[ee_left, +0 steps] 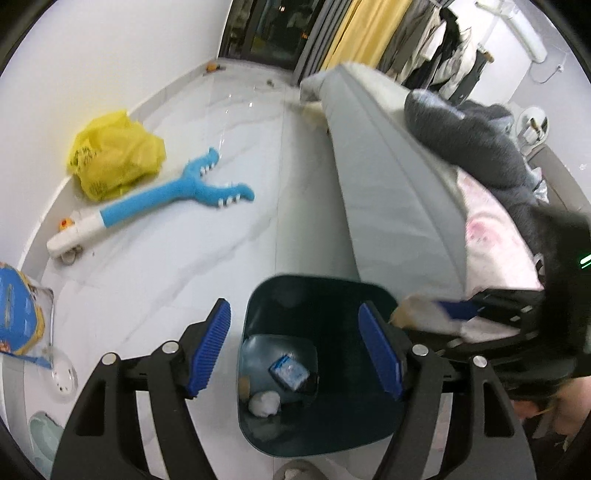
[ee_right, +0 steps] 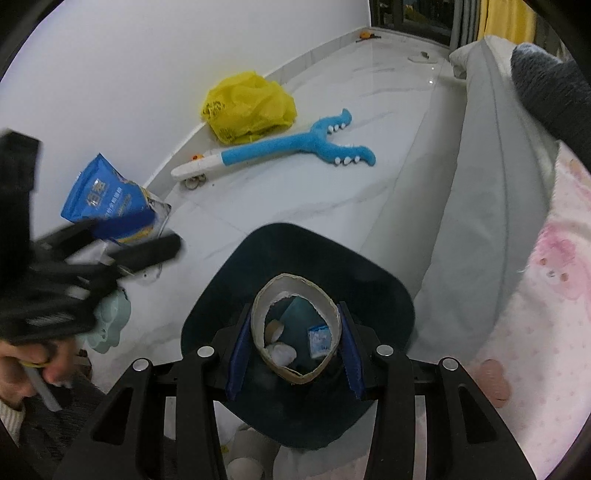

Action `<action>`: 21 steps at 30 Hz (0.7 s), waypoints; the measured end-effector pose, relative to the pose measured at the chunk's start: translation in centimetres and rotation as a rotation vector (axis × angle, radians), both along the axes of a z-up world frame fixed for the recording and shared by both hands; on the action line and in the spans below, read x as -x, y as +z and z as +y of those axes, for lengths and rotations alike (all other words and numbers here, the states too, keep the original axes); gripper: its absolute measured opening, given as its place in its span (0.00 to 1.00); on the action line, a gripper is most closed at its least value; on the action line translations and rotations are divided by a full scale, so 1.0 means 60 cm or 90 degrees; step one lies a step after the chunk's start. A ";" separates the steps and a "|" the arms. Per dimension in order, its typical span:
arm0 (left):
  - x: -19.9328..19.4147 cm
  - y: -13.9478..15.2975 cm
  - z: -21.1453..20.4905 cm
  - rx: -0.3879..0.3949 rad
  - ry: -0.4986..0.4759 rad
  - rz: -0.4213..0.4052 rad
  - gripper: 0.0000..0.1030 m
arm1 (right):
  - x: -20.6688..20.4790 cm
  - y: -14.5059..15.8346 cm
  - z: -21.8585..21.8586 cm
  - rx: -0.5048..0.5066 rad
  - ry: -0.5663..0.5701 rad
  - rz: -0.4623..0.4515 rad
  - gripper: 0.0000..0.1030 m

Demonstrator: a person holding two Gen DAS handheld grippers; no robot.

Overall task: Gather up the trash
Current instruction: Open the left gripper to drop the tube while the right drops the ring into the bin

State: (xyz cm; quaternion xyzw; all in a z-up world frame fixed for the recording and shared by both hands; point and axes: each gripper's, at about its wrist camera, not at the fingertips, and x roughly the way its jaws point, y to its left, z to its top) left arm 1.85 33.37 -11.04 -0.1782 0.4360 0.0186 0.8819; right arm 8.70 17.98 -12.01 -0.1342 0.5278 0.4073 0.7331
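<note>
Blue toy grabber [ee_left: 177, 192], grey sofa [ee_left: 388, 184].

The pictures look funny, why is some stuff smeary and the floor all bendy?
Right wrist view: the left gripper is smeared by motion. Left wrist view: the right gripper and its cardboard tube are smeared too. Both views: the fisheye lens bends the floor.

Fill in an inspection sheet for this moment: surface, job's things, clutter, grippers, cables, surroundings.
Surface: white marble-look floor tiles, glossy.
Job's things: dark bin on the floor beside the bed; it holds a white wad and a small blue packet. Cardboard tube held over the bin's mouth.
Clutter: yellow plastic bag, blue toy grabber, blue snack bag.
Grippers: left gripper jaws open, empty, above the bin; right gripper jaws shut on the tube.
Cables: nothing seen.
Surroundings: grey bed, pink sheet, white wall, yellow curtain.
</note>
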 end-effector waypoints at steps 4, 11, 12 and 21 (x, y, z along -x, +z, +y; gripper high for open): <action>0.007 0.026 0.006 -0.004 0.000 -0.033 0.73 | 0.003 -0.022 0.014 0.018 0.002 0.012 0.43; 0.020 0.070 0.017 -0.006 0.005 -0.084 0.76 | 0.009 -0.052 0.028 0.048 0.007 0.031 0.43; 0.021 0.076 0.020 -0.010 0.006 -0.088 0.77 | 0.010 -0.057 0.031 0.052 0.009 0.036 0.43; 0.029 0.139 0.023 -0.031 0.002 -0.149 0.79 | 0.028 -0.069 0.035 0.088 0.025 0.021 0.53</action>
